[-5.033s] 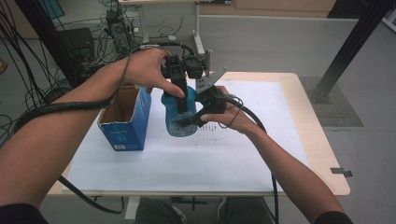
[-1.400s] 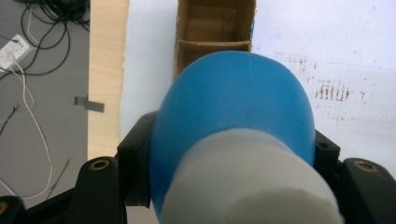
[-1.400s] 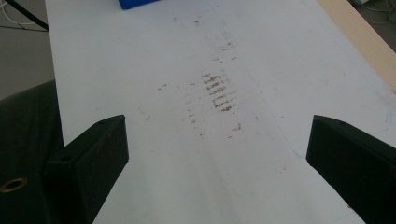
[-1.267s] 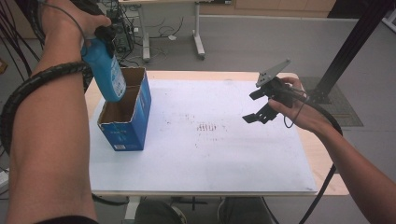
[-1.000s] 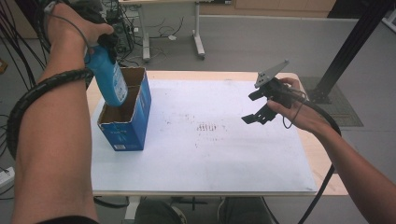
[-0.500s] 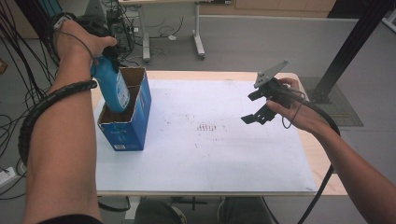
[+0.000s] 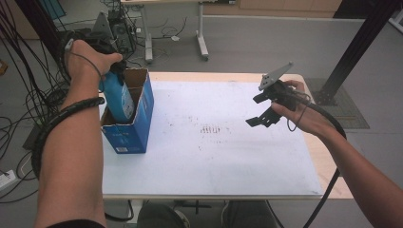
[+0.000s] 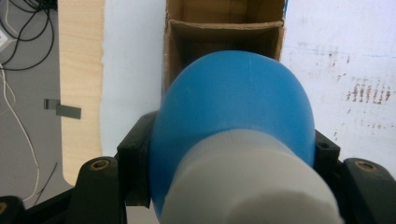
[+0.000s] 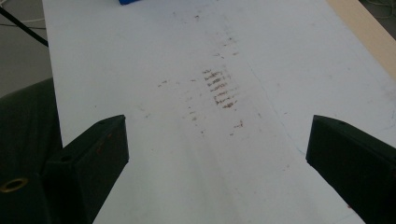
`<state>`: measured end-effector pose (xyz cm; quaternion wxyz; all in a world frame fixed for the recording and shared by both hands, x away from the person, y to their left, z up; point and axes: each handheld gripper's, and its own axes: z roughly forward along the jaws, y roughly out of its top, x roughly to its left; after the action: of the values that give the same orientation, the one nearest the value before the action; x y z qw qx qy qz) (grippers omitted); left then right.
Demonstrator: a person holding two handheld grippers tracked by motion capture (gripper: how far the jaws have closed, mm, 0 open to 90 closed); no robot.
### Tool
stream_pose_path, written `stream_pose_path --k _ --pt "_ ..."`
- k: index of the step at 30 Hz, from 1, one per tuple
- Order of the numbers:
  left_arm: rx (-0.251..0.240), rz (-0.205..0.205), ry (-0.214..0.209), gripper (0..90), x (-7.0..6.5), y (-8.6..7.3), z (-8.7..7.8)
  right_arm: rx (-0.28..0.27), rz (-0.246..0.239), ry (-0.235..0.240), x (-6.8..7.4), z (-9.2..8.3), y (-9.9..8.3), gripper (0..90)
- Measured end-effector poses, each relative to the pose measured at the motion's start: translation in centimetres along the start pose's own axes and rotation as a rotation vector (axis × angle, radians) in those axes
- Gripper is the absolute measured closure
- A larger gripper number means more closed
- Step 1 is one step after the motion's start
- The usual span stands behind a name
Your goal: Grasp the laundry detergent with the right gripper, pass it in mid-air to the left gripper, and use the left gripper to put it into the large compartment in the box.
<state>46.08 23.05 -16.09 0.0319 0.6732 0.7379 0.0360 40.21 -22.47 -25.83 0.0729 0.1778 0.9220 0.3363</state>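
Left claw (image 7: 115,71), pinching the blue bottle (image 7: 118,97), has sunk into the box (image 7: 135,126) at upper left; release nears, right claw (image 7: 264,108) spread.

a white sheet (image 7: 214,156) covers most of a light wooden table (image 7: 328,166), its surface marked near the middle by a patch of small reddish-brown smudges (image 7: 215,129) (a few fainter specks lie scattered around them). on the grey floor beyond the far edge stand the white legs of another table (image 7: 202,38), while black cables (image 7: 19,61) hang and coil at the left. a black metal post (image 7: 351,52) rises at the right above a dark floor mat (image 7: 349,107).
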Motion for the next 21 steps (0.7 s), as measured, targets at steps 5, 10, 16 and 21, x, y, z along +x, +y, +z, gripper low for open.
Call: stream_pose_path --k 5,10,16,21 --pt "0.001 0.007 -0.002 36.8 -0.1 -0.1 0.9 0.004 -0.003 -0.001 0.0 0.0 0.1 5.7" --pt "-0.001 0.016 0.001 36.8 -0.2 -0.2 2.2 0.011 -0.006 -0.002 0.1 0.1 0.1 5.8" --pt "0.002 0.025 0.002 36.7 -0.4 -0.4 4.0 0.012 -0.005 -0.006 0.1 -0.1 0.1 5.9" --pt "0.005 0.031 0.0 36.8 -0.5 -0.4 5.0 0.014 -0.004 -0.017 0.0 -0.4 0.0 5.9"
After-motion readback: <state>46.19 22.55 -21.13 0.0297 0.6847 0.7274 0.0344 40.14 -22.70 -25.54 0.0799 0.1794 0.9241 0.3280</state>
